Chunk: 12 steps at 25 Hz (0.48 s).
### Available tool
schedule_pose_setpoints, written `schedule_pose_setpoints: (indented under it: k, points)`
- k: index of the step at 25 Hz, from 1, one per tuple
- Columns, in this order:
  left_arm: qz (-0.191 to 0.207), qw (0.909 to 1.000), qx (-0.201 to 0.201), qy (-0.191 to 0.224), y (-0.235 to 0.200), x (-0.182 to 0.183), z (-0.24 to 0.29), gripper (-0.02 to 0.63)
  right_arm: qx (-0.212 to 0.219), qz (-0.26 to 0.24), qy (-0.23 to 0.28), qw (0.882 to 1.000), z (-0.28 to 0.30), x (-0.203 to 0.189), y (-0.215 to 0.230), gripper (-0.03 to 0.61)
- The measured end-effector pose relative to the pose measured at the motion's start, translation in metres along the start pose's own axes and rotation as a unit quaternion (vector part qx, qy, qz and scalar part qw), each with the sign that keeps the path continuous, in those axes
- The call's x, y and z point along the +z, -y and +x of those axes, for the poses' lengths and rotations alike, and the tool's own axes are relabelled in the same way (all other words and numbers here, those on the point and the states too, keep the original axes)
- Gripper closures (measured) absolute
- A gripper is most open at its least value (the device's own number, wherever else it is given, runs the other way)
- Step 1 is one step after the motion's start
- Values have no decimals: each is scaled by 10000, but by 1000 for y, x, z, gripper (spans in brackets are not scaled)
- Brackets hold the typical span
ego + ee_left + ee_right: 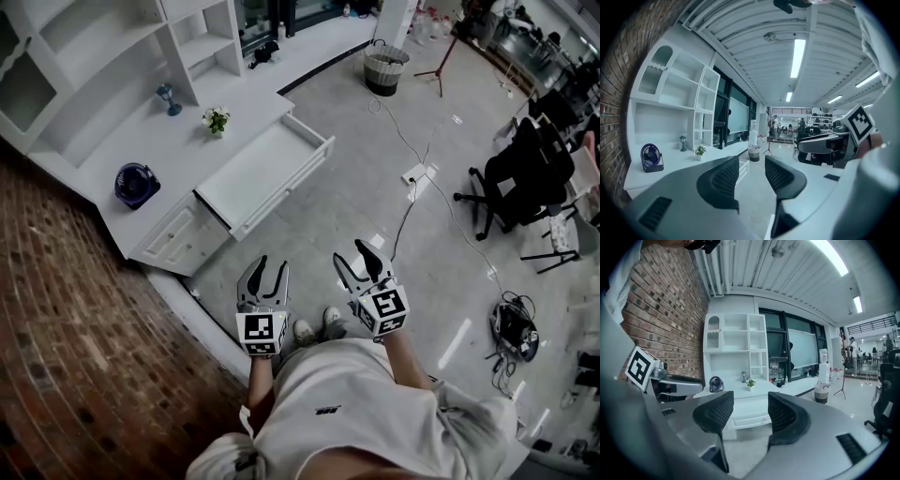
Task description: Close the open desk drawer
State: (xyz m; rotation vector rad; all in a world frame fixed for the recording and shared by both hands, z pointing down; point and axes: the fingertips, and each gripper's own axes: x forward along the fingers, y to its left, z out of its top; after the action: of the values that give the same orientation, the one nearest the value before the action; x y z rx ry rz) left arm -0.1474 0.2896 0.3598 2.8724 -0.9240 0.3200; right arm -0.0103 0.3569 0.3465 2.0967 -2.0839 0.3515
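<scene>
Drawer [267, 173], one: pulled far out of the white desk [178, 141], looks empty, well ahead of both grippers.
Left gripper [271, 265], one: jaws narrowly apart, holding nothing.
Right gripper [351, 253], one: jaws apart, holding nothing.
On the desk: one fan [136, 184], one potted plant [217, 119], one small lamp [169, 97].
Risk, as judged: a push on one front corner alone may skew and jam the drawer; a hard shove may topple the plant.
</scene>
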Motion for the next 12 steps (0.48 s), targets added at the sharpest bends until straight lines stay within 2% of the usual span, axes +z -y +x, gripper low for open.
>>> schedule_pose_setpoints:
  k: [12]
  points:
    - [28, 9997, 222, -32, -23, 5, 50, 430, 90, 42, -27, 9999, 49, 4, 33, 347]
